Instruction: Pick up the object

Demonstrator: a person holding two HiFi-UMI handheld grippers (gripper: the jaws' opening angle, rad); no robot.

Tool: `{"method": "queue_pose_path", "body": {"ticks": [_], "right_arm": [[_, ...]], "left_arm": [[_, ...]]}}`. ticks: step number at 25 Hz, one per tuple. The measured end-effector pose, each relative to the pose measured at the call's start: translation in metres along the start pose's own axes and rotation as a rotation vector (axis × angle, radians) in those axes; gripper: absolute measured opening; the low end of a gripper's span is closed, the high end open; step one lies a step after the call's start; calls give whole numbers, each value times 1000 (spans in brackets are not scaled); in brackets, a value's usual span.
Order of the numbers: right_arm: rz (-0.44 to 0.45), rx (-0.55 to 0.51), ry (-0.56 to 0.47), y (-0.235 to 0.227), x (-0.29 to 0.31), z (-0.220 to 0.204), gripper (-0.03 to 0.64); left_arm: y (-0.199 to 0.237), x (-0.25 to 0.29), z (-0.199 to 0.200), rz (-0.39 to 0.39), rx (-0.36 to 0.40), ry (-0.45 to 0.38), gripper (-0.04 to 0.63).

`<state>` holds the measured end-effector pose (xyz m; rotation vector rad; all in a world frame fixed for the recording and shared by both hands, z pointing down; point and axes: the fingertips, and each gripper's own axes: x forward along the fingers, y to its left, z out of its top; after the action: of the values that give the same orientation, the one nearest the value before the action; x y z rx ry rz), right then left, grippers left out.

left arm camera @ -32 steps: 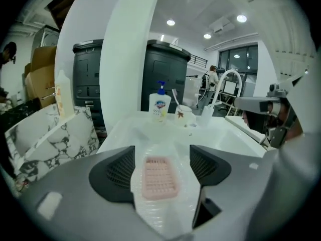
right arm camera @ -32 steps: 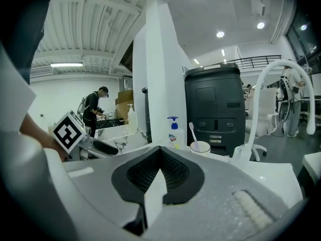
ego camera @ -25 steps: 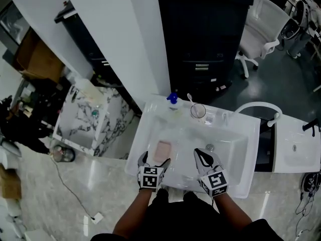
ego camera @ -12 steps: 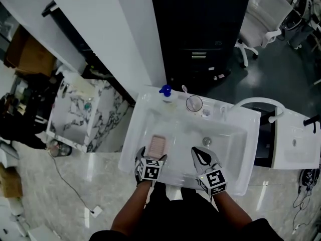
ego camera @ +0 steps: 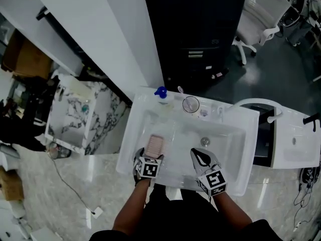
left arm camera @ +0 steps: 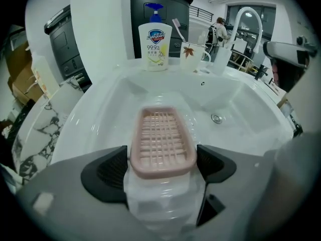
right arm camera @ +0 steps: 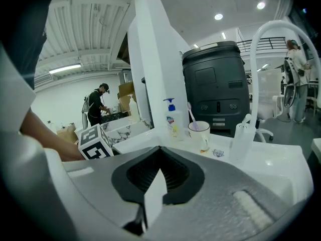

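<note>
Workroom floor, seen steeply from above, with a black cabinet [ego camera: 200,29] behind a white washbasin [ego camera: 135,134] that fills the centre of the head view. Both tools work over the basin's near rim.

Left gripper [ego camera: 149,157]: its jaws are closing from their widest spread. A second ago they stood fully apart with the object at their tips. In the left gripper view its pads [left arm camera: 108,172] now stand right beside the object's rim on either side, but neither visibly presses on it.

Right gripper [ego camera: 202,157]: jaws together, nothing between them. It has stayed idle over the front edge of the basin, well apart from the object.

Object: a pink soap dish [left arm camera: 161,137] on a clear plastic base, lying flat in the left part of the bowl. It sits just where it did a second ago relative to the drain [ego camera: 204,141].

Back ledge: a soap bottle [left arm camera: 155,40] with a blue pump, and beside it a cup [left arm camera: 191,49] holding a toothbrush.

Reading: the approach appears finished and the grasp is under way. Judged from this, what remains is for the pads to seat firmly on the dish's long sides before any lift, since the smooth, rounded rim may slip upward.
</note>
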<state>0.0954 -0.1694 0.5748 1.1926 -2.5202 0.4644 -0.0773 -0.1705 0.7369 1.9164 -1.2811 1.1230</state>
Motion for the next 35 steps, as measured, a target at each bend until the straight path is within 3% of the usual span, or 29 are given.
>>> {"method": "queue_pose_path", "body": {"ticks": [10, 27, 35], "right_arm": [[-6, 3, -13, 0, 2, 2, 3], [-25, -7, -7, 5, 1, 5, 3], [-43, -28, -49, 4, 1, 20, 3]], "left_arm": [[1, -1, 1, -10, -2, -23, 428], [7, -31, 39, 12, 13, -210, 420], [12, -71, 79, 34, 27, -349, 417]]}}
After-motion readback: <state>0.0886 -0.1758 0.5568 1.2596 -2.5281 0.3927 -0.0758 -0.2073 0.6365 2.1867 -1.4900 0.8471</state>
